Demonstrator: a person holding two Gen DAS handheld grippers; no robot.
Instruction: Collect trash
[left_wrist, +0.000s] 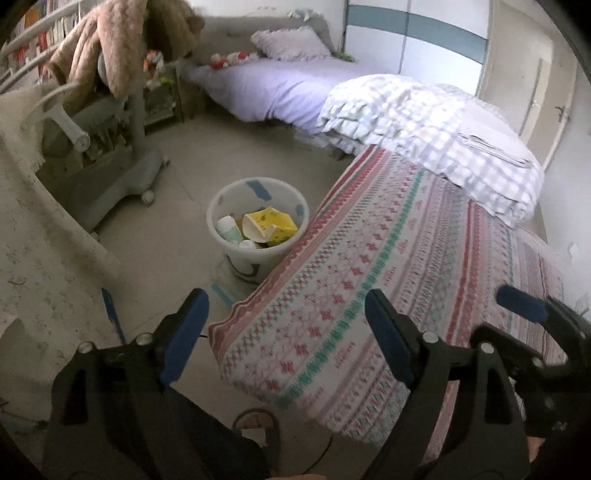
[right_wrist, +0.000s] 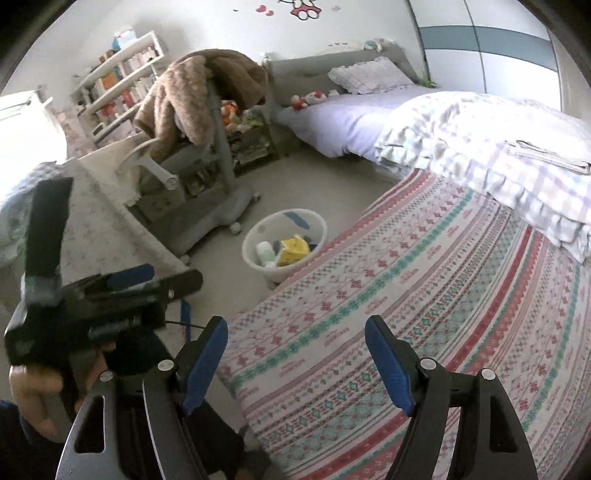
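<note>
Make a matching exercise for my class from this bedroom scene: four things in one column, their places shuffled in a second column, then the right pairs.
Things
1. yellow carton
2. brown blanket
3. frilled pillow
4. folded checked quilt

Places
A. at the head of the lilac bed
B. draped over the grey chair
C. inside the white bin
D. on the bed, beyond the patterned cover

Pairs: 1-C, 2-B, 3-A, 4-D

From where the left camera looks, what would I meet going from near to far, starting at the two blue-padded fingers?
Left gripper, open and empty → white bin with a yellow carton inside → lilac bed → pillow by the headboard.
</note>
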